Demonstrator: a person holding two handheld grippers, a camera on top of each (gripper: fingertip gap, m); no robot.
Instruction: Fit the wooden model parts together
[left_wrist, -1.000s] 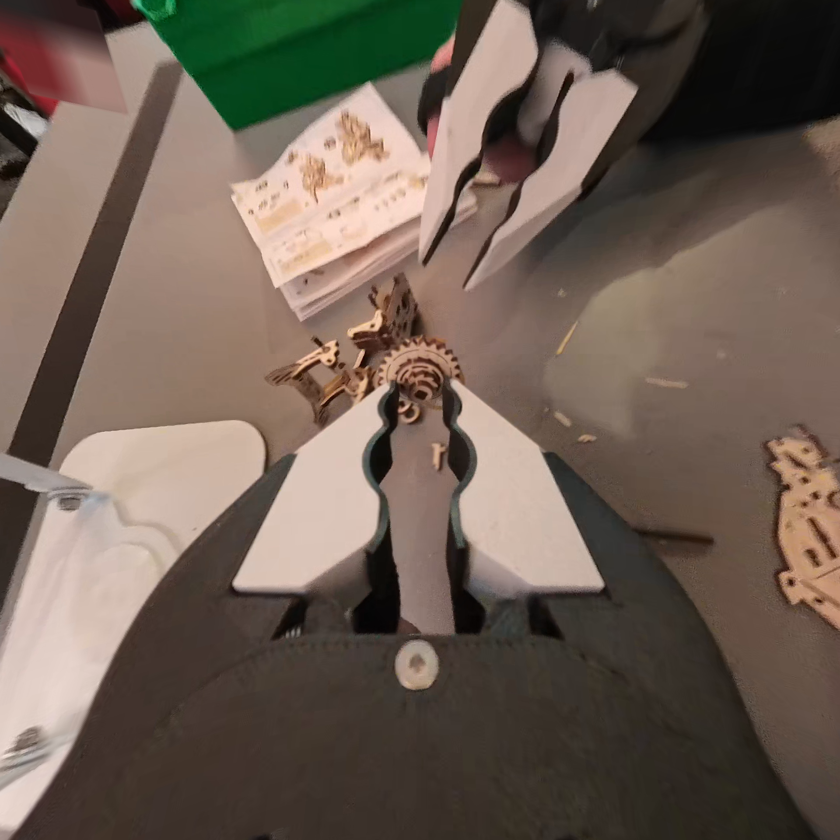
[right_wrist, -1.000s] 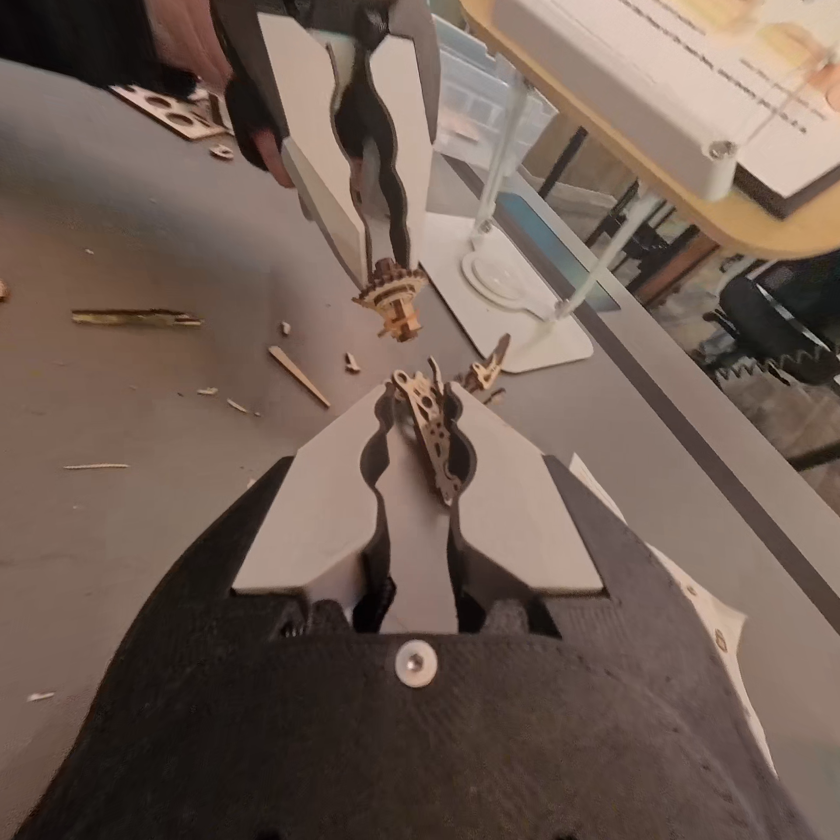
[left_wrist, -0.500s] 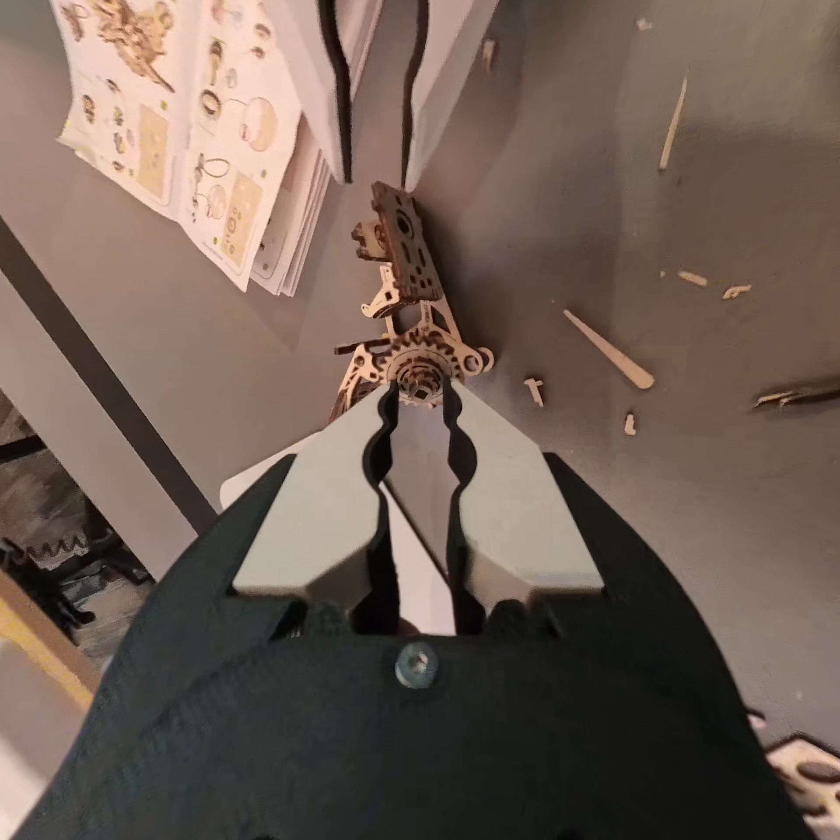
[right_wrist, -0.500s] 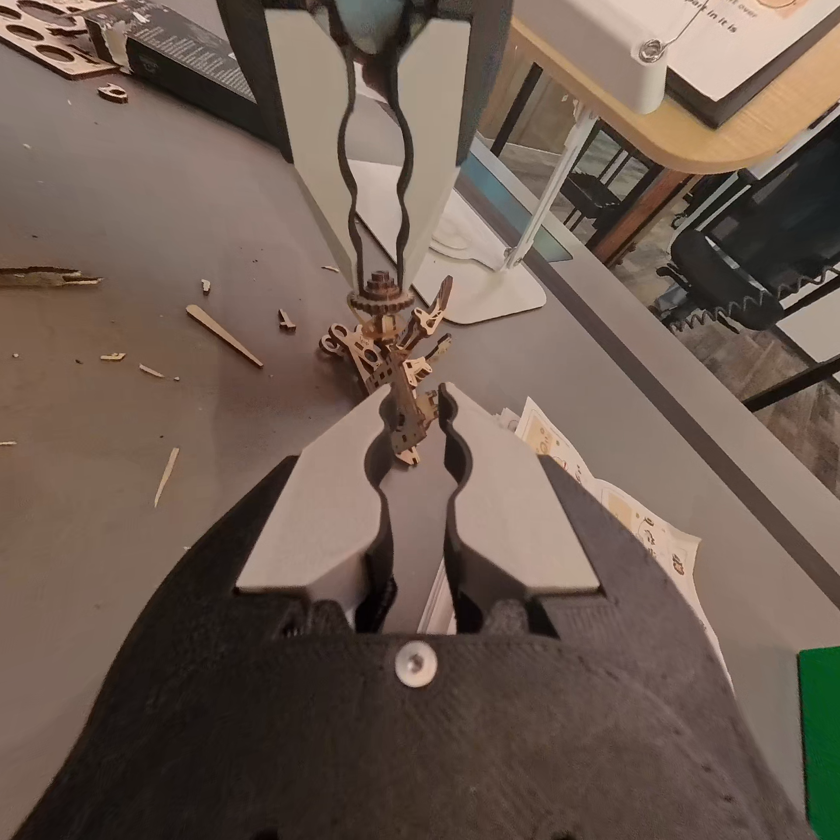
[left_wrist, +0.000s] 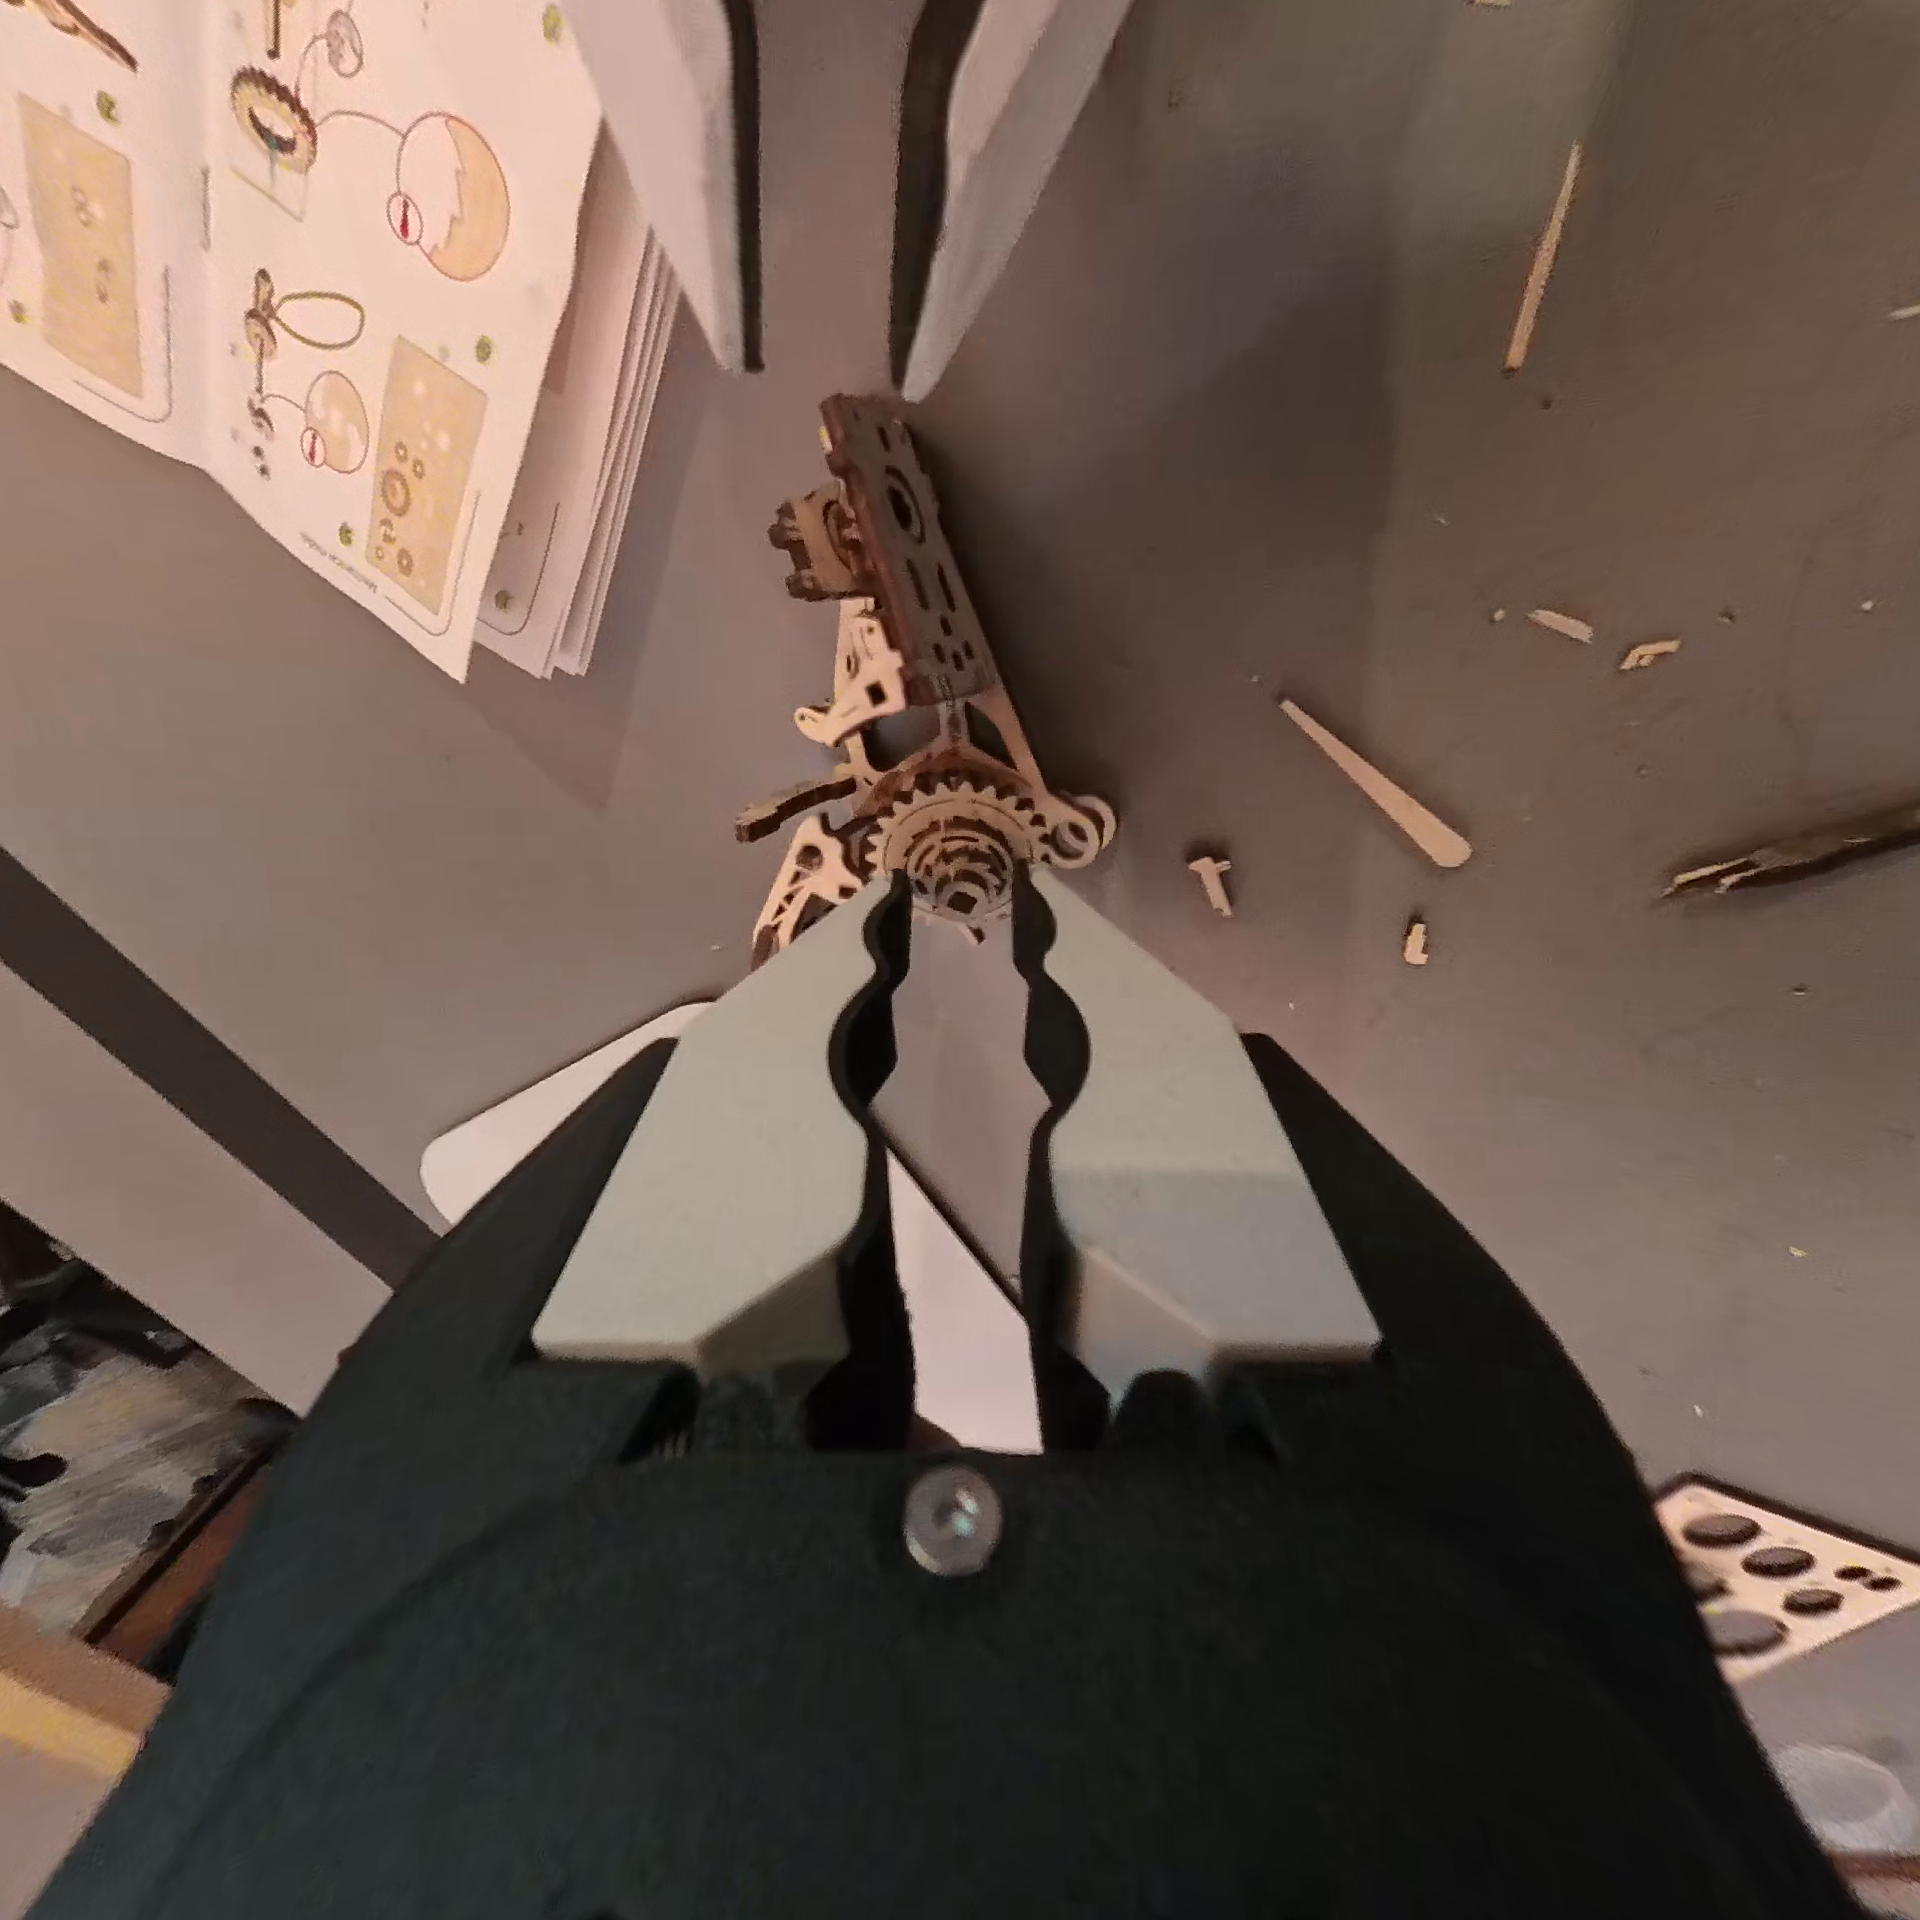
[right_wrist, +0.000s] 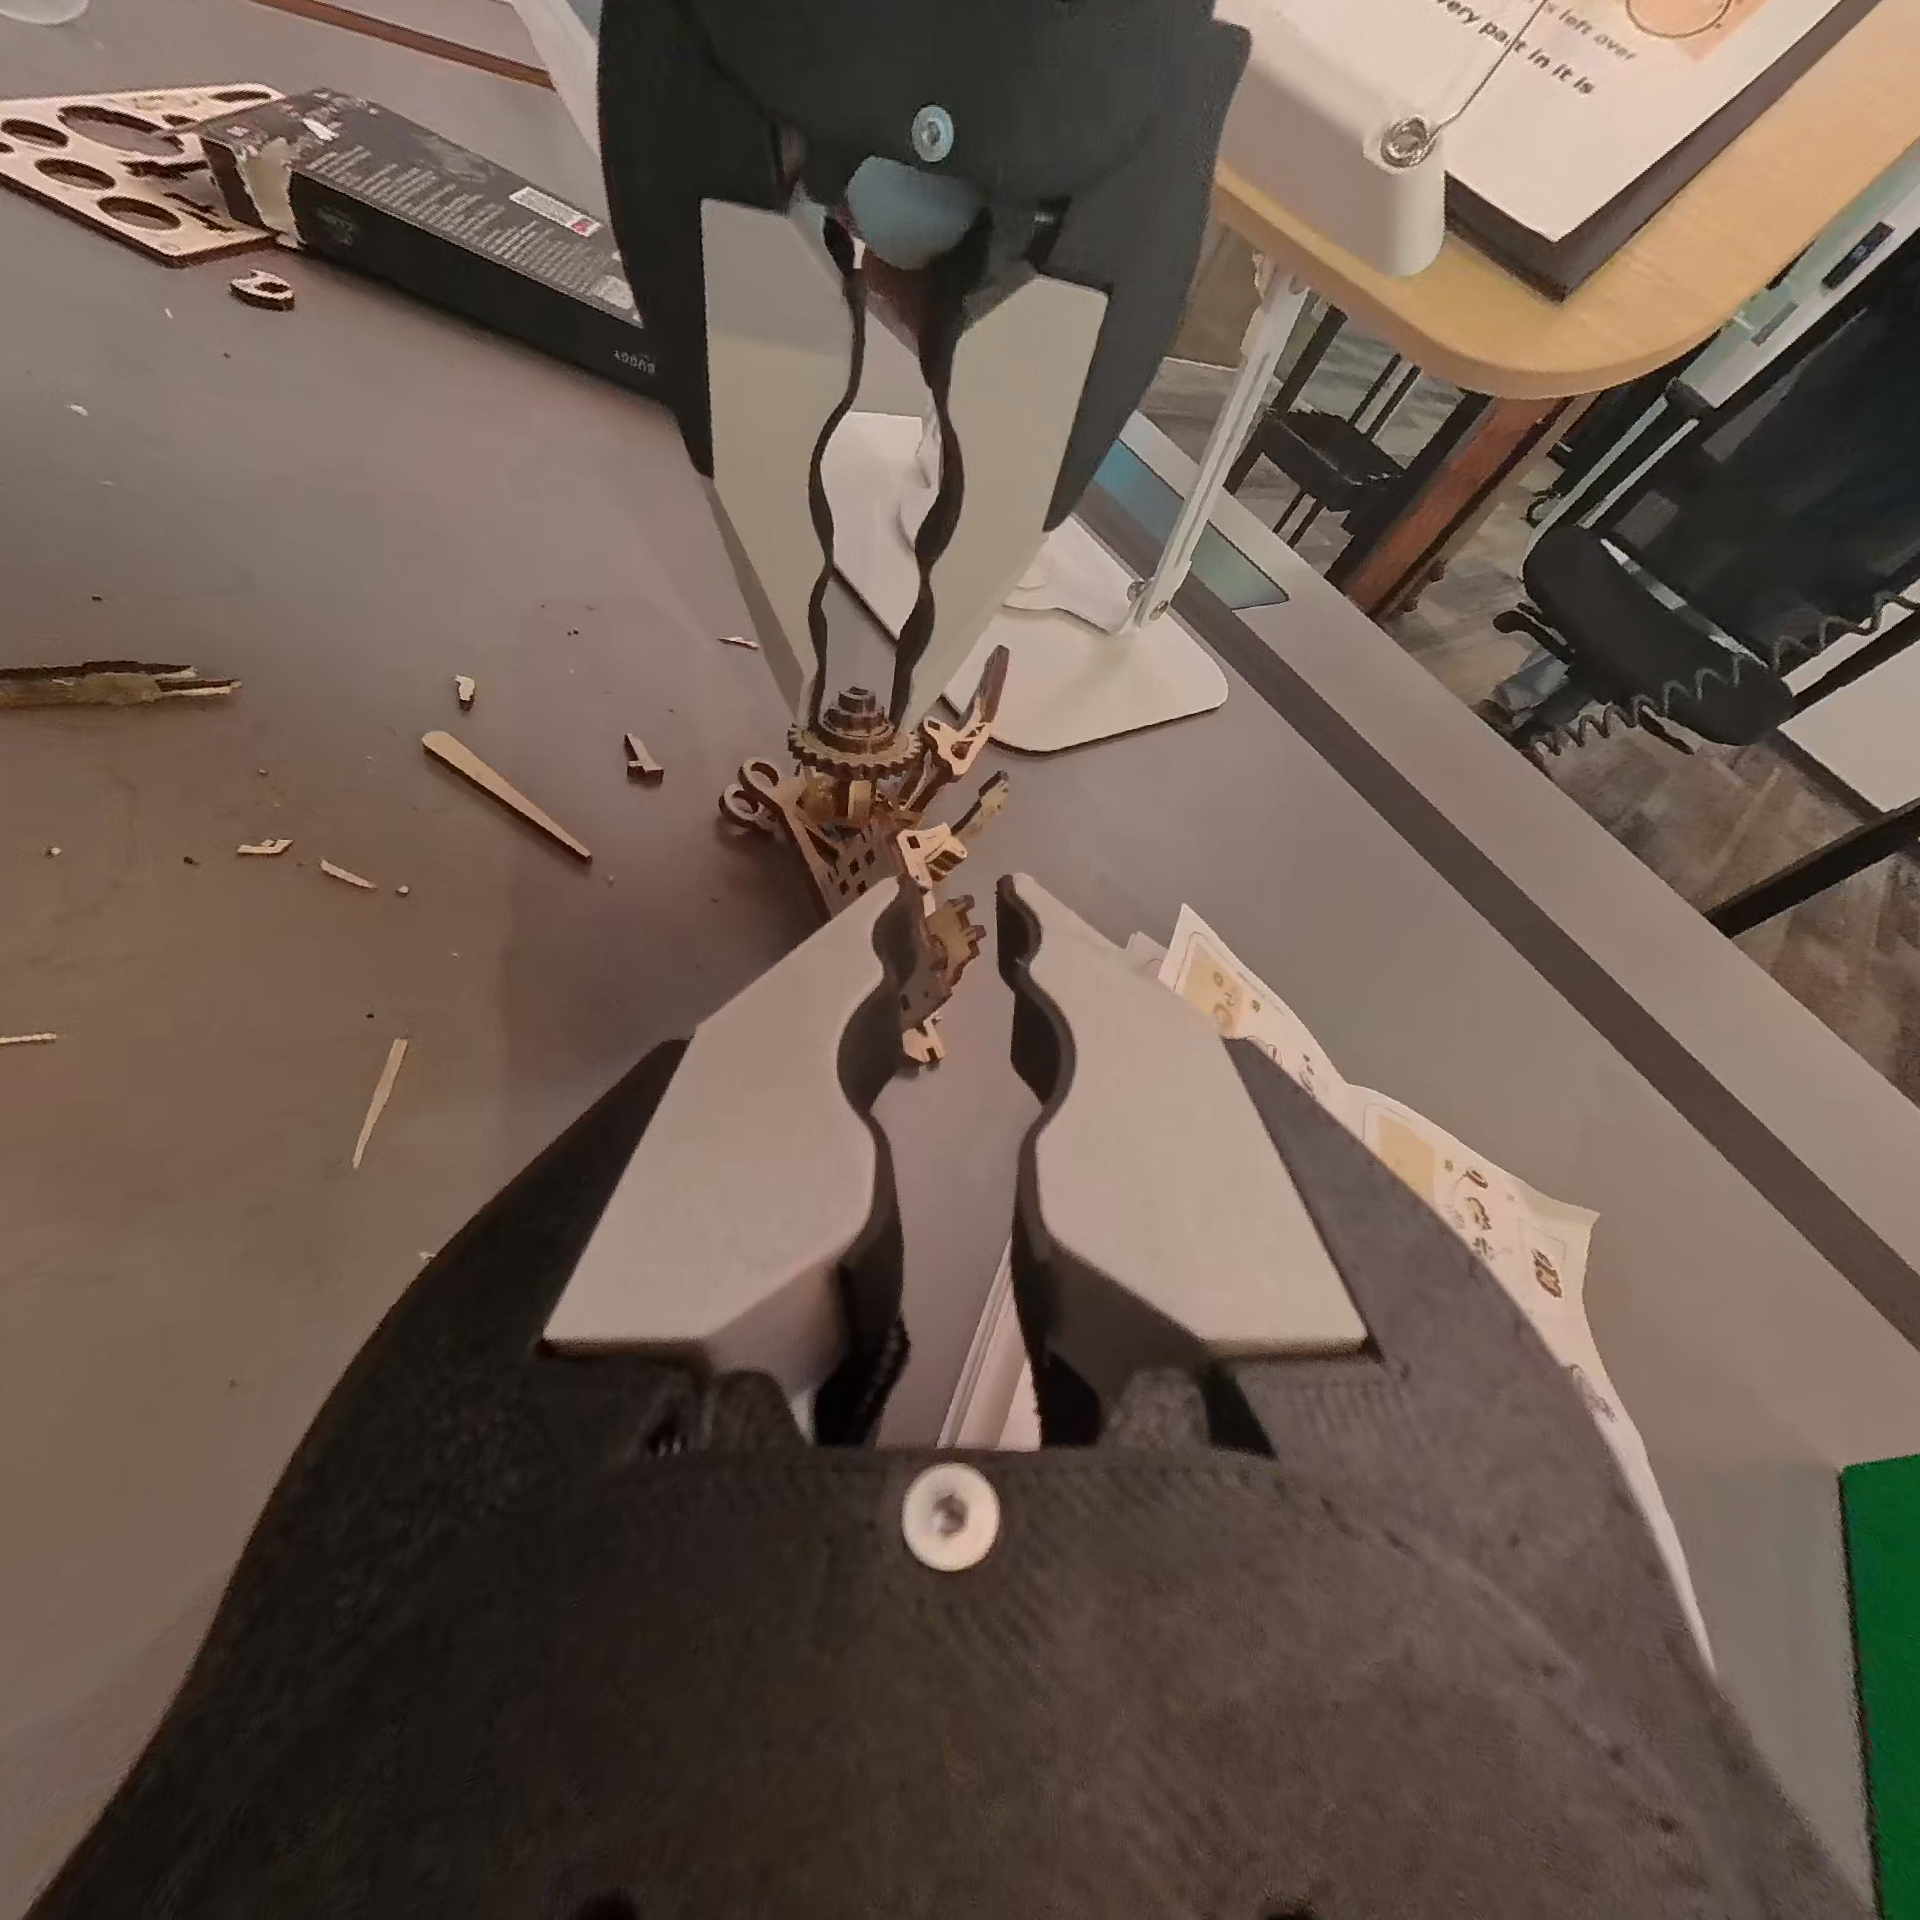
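Wooden, laser-cut and pale brown, the partly built model frame (left_wrist: 904, 644) lies on the grey table (left_wrist: 1558, 468), with its dark slotted plate pointing toward the right gripper (left_wrist: 826, 353) at the top of the left wrist view. On its near end sits a stepped gear (left_wrist: 951, 842), toothed rim widest and smaller tiers stacked on top. The left gripper (left_wrist: 956, 894) comes down on it from above: both grey fingertips sit tight against the sides of the gear's small upper tiers, so it is clenched on the gear hub. The right wrist view confirms this, showing the left gripper's fingers (right_wrist: 758, 582) closing on the gear stack (right_wrist: 847, 727) from either side.

The right gripper (right_wrist: 940, 894) has the far end of the frame between its fingers. The frame's dark plate (right_wrist: 920, 966) lies against the left finger's pad, while a clear gap shows between the wood and the right finger, so this grasp is released rather than pinched.

Around the model lie wood offcuts, among them a long tapered sliver (left_wrist: 1371, 784) and a small T-shaped scrap (left_wrist: 1210, 883). A folded instruction booklet (left_wrist: 312, 291) lies beside the frame, a white stand base (right_wrist: 1101, 665) sits just beyond it, and a black box (right_wrist: 436, 208) and a punched-out wooden sheet (right_wrist: 94, 166) lie farther back
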